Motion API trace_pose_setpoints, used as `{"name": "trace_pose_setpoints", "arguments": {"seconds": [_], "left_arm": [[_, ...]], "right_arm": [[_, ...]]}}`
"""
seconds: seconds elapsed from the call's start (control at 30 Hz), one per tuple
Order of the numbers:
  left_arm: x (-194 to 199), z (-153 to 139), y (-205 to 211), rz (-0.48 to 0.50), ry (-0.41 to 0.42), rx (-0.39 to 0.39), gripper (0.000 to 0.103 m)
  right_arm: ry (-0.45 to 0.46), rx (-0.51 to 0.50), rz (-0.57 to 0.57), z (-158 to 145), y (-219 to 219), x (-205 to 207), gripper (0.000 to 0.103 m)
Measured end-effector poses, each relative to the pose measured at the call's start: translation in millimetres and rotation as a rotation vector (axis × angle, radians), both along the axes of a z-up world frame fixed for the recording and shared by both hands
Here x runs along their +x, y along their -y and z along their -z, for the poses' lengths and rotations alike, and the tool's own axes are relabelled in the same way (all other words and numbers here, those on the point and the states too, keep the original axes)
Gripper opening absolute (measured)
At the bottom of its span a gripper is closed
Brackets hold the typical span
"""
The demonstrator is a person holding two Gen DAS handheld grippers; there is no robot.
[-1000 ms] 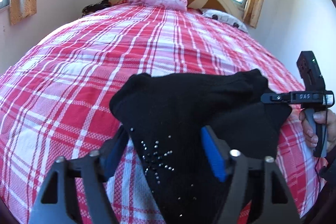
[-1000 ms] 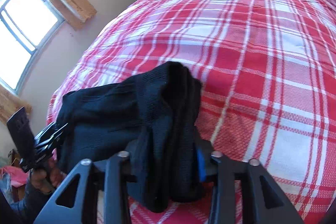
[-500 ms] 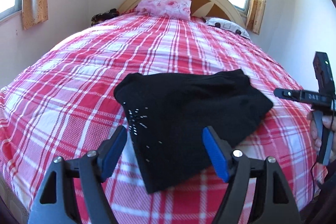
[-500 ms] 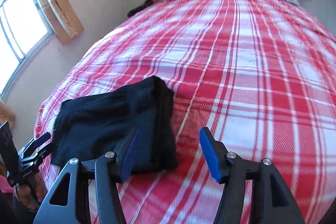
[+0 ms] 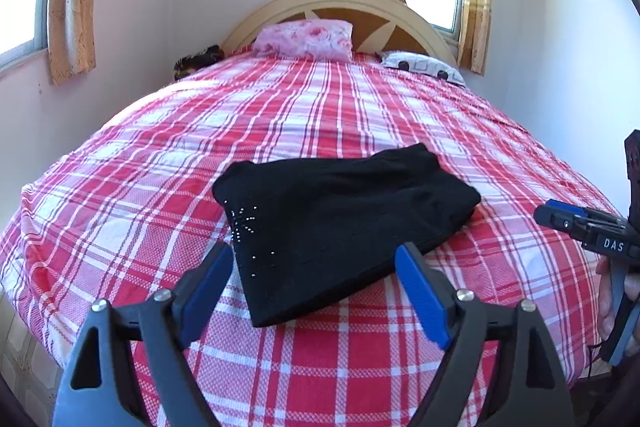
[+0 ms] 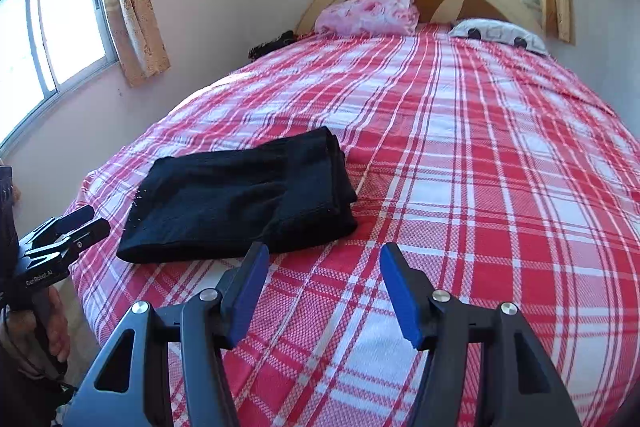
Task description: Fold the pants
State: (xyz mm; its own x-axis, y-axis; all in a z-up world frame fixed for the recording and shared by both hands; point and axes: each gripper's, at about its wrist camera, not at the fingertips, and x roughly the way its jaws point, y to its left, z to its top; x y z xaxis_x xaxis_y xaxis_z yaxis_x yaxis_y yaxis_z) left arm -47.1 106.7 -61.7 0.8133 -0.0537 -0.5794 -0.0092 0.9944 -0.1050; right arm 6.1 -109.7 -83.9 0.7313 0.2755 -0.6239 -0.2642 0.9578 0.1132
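pants [image 5: 340,215]: black, folded in a compact pile, lay flat on the near part of the red plaid bed [image 5: 360,107] | left gripper [image 5: 316,291]: fingers apart, held nothing, just near of pants | right gripper [image 6: 320,291]: fingers apart, held nothing, near-right of pants

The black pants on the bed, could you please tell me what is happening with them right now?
A person holding a gripper in each hand is folding them. The black pants lie folded in a compact bundle on the red plaid bedspread. The left gripper and right gripper are both open, hold nothing, and sit back from the bundle near the foot of the bed.
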Motion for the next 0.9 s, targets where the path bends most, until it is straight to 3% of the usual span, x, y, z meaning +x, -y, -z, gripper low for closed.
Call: {"name": "trace_pose_setpoints", "arguments": {"seconds": [0.27, 0.4, 0.9], "left_arm": [[-13, -5, 6, 0.0, 0.027, 0.014, 0.087], [-14, -3, 3, -0.014, 0.031, 0.016, 0.094], [-17, -4, 2, -0.027, 0.05, 0.024, 0.096]], "right_arm": [[0.043, -0.008, -0.014, -13, -15, -25, 0.06], [0.062, -0.024, -0.025, -17, -24, -30, 0.06], [0.089, -0.044, -0.024, -19, -34, -37, 0.06]]}}
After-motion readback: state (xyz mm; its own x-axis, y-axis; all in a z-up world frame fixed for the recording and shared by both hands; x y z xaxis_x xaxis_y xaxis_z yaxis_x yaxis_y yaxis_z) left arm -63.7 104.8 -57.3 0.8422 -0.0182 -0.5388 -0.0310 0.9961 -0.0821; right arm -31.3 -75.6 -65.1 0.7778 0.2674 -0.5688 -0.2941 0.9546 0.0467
